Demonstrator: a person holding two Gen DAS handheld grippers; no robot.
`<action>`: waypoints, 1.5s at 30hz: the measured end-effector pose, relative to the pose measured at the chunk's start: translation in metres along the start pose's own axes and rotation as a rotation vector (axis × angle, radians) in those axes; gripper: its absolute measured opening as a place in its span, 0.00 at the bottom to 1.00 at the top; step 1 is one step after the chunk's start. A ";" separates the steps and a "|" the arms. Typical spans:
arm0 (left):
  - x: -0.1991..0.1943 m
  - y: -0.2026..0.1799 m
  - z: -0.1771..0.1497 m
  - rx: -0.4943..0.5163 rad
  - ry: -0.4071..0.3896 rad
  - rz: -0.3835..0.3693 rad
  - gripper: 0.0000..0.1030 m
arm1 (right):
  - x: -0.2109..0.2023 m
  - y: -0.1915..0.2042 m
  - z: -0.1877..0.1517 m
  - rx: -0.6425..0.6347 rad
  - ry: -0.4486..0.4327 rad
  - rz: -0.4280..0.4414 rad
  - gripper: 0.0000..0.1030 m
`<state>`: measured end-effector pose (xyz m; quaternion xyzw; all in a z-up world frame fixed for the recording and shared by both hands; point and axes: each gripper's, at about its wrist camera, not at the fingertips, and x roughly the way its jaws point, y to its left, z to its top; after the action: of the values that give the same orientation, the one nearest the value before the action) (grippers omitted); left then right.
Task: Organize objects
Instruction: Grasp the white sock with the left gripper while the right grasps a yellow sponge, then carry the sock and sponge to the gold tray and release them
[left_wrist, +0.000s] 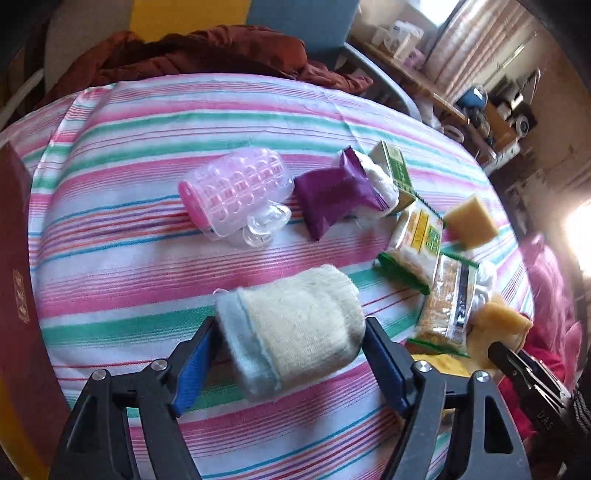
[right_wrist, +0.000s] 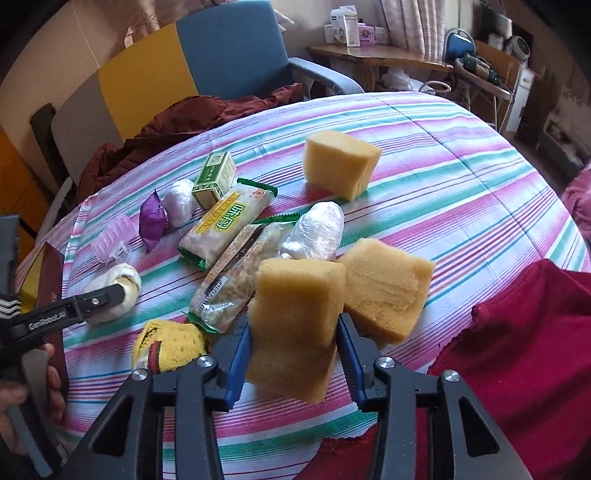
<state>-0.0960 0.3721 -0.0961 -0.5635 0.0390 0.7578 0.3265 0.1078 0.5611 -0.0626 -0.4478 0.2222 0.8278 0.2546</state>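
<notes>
While right tongs clench a soft light sponge mid-sides, left tongs gape around a squashy sock roll, untouched.

surface: striped cloth in pink, green and white
left part: pink roller; purple packet; rolled sock
middle: green box; two snack packs
right part: sponges; red cloth

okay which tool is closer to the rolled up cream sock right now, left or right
Left. The left tool sits open around the cream sock, one finger on either side. The right tool is off to the side, shut on a yellow sponge.
</notes>
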 end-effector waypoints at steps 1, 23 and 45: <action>-0.001 -0.001 -0.002 0.013 -0.004 0.006 0.71 | -0.002 0.000 0.001 -0.002 -0.008 0.000 0.42; -0.152 0.044 -0.076 0.117 -0.257 0.024 0.68 | -0.070 0.032 -0.001 -0.073 -0.255 0.151 0.42; -0.236 0.242 -0.164 -0.344 -0.353 0.280 0.72 | -0.065 0.312 -0.052 -0.575 -0.062 0.557 0.43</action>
<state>-0.0549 0.0057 -0.0229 -0.4592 -0.0701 0.8774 0.1198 -0.0226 0.2749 0.0111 -0.3983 0.0867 0.9067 -0.1088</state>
